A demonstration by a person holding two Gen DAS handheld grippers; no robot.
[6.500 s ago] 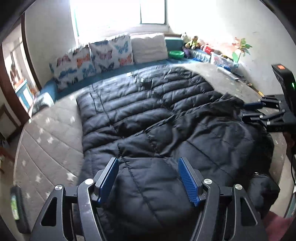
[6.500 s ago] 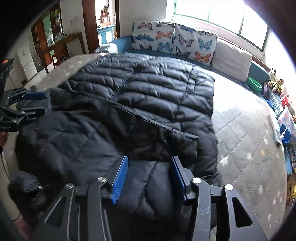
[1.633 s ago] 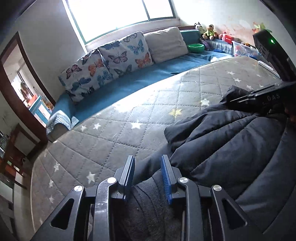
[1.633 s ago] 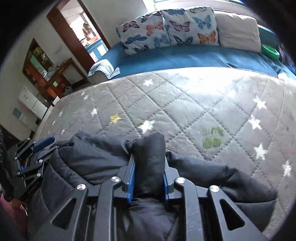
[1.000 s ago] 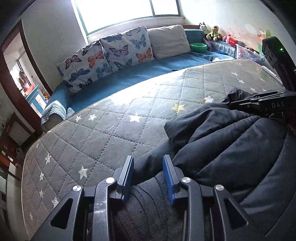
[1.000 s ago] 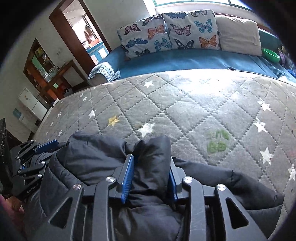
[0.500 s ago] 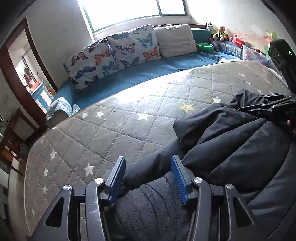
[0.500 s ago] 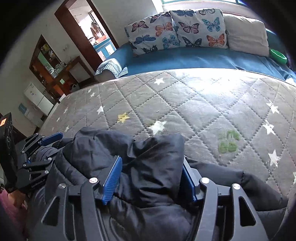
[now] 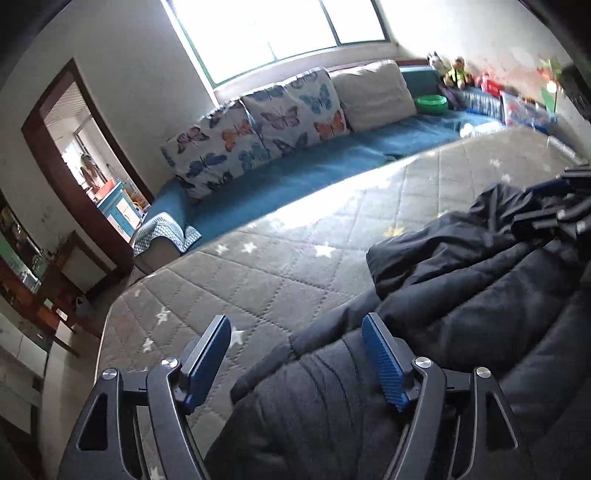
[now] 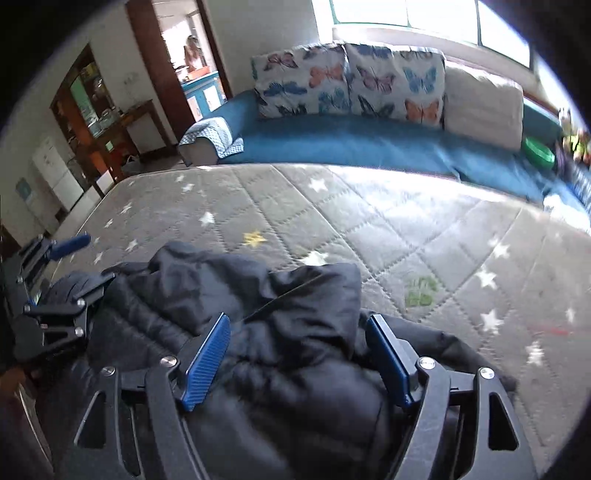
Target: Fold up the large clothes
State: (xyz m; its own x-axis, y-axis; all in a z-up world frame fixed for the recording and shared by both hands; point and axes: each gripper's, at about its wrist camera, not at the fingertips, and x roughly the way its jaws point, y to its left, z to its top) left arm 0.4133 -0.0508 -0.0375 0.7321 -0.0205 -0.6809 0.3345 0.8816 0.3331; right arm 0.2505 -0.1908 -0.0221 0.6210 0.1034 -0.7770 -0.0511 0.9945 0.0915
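I find the black jacket (image 10: 236,295) bunched lengthwise across the mattress (image 10: 424,236) (orientation unclear), with my left gripper (image 9: 301,360) and right gripper (image 10: 299,356) spread wide, gripping nothing.

We note a grey quilted mattress (image 9: 295,266) printed with white and yellow stars and bearing a green mark. Behind it runs a long blue-covered bench seat (image 9: 314,166), against which lean two butterfly-print cushions (image 9: 258,129) and a plain beige cushion (image 9: 373,96). A large window (image 9: 280,26) above them admits strong daylight, which falls in a bright band across the mattress. A green bowl (image 9: 430,104) and soft toys (image 9: 456,72) sit at the seat's far end. The walls are pale. A dark wooden doorway (image 10: 192,59) opens onto another room; wooden furniture (image 10: 103,125) stands beside it.
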